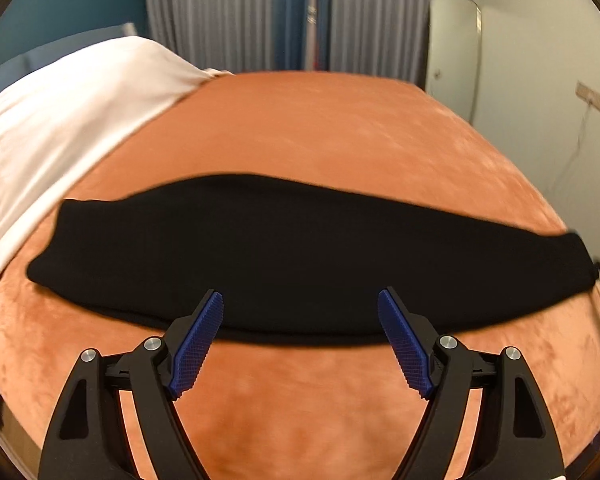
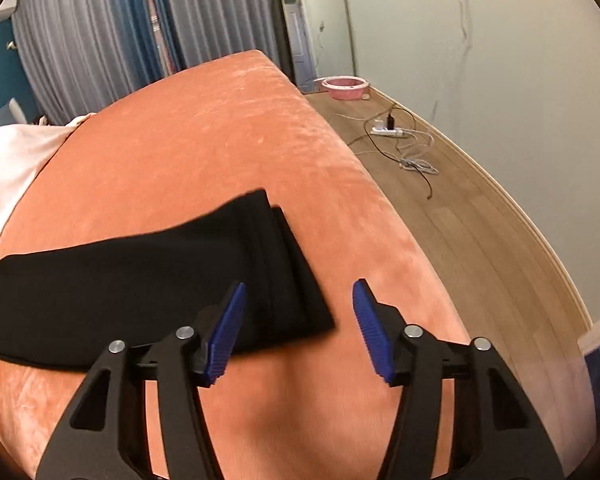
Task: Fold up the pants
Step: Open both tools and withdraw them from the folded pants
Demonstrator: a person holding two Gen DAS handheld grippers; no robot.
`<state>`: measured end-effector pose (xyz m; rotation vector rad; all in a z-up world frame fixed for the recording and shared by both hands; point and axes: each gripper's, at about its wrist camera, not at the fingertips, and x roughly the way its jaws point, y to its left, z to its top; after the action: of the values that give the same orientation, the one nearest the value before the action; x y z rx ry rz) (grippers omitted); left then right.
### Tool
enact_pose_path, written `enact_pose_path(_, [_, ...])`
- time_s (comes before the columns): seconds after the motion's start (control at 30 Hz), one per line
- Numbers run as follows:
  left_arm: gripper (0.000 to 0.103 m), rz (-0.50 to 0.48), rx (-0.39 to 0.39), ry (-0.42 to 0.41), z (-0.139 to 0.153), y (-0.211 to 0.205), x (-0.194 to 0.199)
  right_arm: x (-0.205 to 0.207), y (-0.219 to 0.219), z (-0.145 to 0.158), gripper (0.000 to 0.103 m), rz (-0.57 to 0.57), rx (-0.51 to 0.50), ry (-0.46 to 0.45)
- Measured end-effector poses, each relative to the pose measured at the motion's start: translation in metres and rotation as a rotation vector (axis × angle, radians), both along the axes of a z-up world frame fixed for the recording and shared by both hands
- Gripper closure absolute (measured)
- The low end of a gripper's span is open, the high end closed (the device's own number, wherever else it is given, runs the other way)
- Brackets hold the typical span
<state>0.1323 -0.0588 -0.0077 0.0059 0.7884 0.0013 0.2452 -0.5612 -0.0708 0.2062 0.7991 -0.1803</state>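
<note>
Black pants (image 1: 284,248) lie flat as one long band, left to right, on the orange bed cover (image 1: 300,140). My left gripper (image 1: 300,300) is open and empty, its blue pads over the near edge of the pants at mid-length. In the right wrist view the pants' right end (image 2: 172,276) shows layered edges. My right gripper (image 2: 298,292) is open and empty, its left finger over that end's near corner, its right finger over bare cover.
A white sheet (image 1: 60,120) covers the bed's far left. Grey curtains (image 1: 240,12) hang behind. To the right of the bed is wood floor (image 2: 480,240) with a power strip and cables (image 2: 396,136) and a pink bowl (image 2: 346,87).
</note>
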Motion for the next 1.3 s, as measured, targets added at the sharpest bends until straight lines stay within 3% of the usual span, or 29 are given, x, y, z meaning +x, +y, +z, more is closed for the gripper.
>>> enact_pose_path(0.13, [0.026, -0.034, -0.007, 0.037, -0.009, -0.040, 0.005, 0.042, -0.003, -0.006, 0.049, 0.047, -0.009, 0.035])
enact_pose_path(0.17, [0.026, -0.039, 0.000, 0.040, -0.012, -0.039, 0.008, 0.053, -0.004, -0.013, 0.065, 0.062, -0.011, 0.061])
enact_pose_path(0.2, [0.026, -0.040, 0.013, 0.041, -0.015, -0.042, 0.010, 0.065, -0.004, -0.022, 0.093, 0.083, -0.011, 0.101])
enact_pose_path(0.3, [0.026, -0.033, 0.043, 0.037, -0.022, -0.051, 0.007, 0.068, -0.010, -0.025, 0.094, 0.015, -0.108, 0.065])
enact_pose_path(0.33, [0.026, -0.029, 0.049, 0.038, -0.024, -0.052, 0.007, 0.071, -0.018, -0.035, 0.098, -0.048, -0.159, 0.111])
enact_pose_path(0.37, [0.026, -0.017, 0.060, 0.044, -0.027, -0.050, 0.010, 0.071, -0.026, -0.040, 0.098, -0.062, -0.123, 0.133])
enact_pose_path(0.4, [0.026, -0.003, 0.059, 0.055, -0.030, -0.047, 0.014, 0.062, -0.038, -0.036, 0.098, -0.079, -0.020, 0.096])
enact_pose_path(0.47, [0.026, 0.010, 0.037, 0.063, -0.034, -0.043, 0.011, 0.038, -0.045, -0.015, 0.098, -0.104, 0.062, -0.011])
enact_pose_path(0.5, [0.026, 0.017, 0.028, 0.065, -0.037, -0.042, 0.013, 0.028, -0.035, 0.002, 0.097, -0.054, 0.076, -0.068])
enact_pose_path(0.6, [0.026, 0.024, 0.026, 0.077, -0.045, -0.041, 0.019, 0.035, 0.012, 0.022, 0.096, 0.134, 0.067, -0.053])
enact_pose_path(0.67, [0.026, 0.028, 0.009, 0.082, -0.046, -0.041, 0.017, 0.055, 0.043, 0.018, 0.097, 0.234, 0.076, -0.006])
enact_pose_path(0.77, [0.026, 0.011, 0.005, 0.086, -0.045, -0.051, 0.018, 0.094, 0.077, -0.018, 0.099, 0.318, 0.029, 0.118])
enact_pose_path(0.83, [0.026, 0.003, 0.041, 0.078, -0.042, -0.054, 0.013, 0.103, 0.068, -0.033, 0.101, 0.232, -0.061, 0.137])
enact_pose_path(0.9, [0.026, -0.008, 0.079, 0.056, -0.038, -0.054, 0.009, 0.094, 0.035, -0.031, 0.103, 0.091, 0.100, 0.098])
enact_pose_path(0.93, [0.026, -0.014, 0.101, 0.040, -0.036, -0.053, 0.007, 0.083, 0.024, -0.024, 0.103, 0.046, 0.147, 0.070])
enact_pose_path(0.97, [0.026, -0.017, 0.115, 0.029, -0.035, -0.051, 0.007, 0.073, 0.023, -0.017, 0.099, 0.048, 0.133, 0.051])
enact_pose_path(1.07, [0.025, -0.018, 0.093, 0.025, -0.036, -0.049, 0.011, 0.042, 0.058, 0.021, 0.098, 0.144, -0.001, -0.011])
enact_pose_path(1.2, [0.025, -0.015, 0.030, 0.054, -0.033, -0.056, 0.018, 0.050, 0.121, 0.110, 0.097, 0.281, -0.019, -0.135])
enact_pose_path(1.3, [0.025, -0.033, 0.016, 0.027, -0.021, -0.058, 0.011, 0.069, 0.138, 0.128, 0.092, 0.272, -0.043, -0.117])
